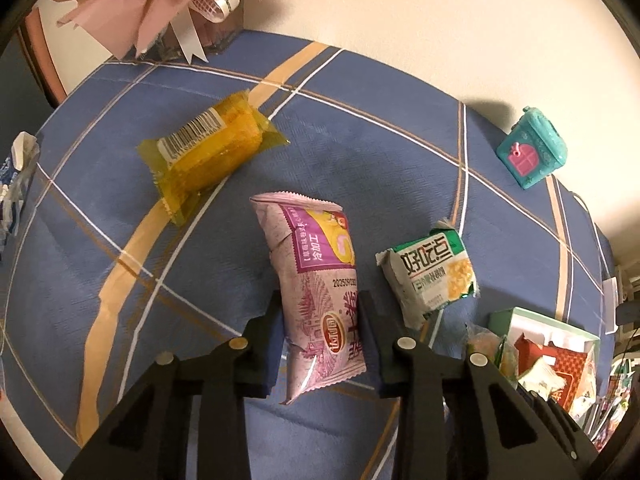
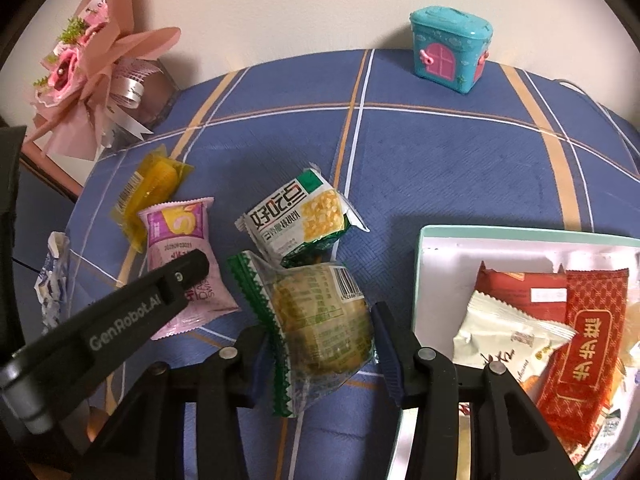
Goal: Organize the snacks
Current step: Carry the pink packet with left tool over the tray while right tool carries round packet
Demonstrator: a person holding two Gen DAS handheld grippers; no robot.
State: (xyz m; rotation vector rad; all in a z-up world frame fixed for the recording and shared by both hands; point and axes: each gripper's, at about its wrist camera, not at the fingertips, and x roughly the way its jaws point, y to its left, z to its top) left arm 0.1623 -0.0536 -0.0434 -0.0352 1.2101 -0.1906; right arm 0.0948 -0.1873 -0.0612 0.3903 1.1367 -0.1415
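Only in the right wrist view is the box (image 2: 420, 280) at the table's right edge fully seen, with red and white packets inside. The right gripper (image 2: 320, 344) is pinched on a clear green-edged cake packet (image 2: 316, 320) beside it. The left gripper (image 1: 318, 320) is closed on the pink snack packet (image 1: 320, 292) mid-table.

On the table (image 2: 420, 152), take the corn packet (image 2: 300, 220) as the landmark. Left of it lies the roll packet (image 2: 176, 232), and behind that, partly under it, the cake packet (image 2: 154, 184). Right of the corn packet sits the box (image 2: 424, 276) with several packets in it. Far behind it stands the toy house (image 2: 450, 50); far behind and left, the bouquet (image 2: 100, 76). Just before it, a clear packet (image 2: 320, 320) sits in the right gripper (image 2: 320, 354).
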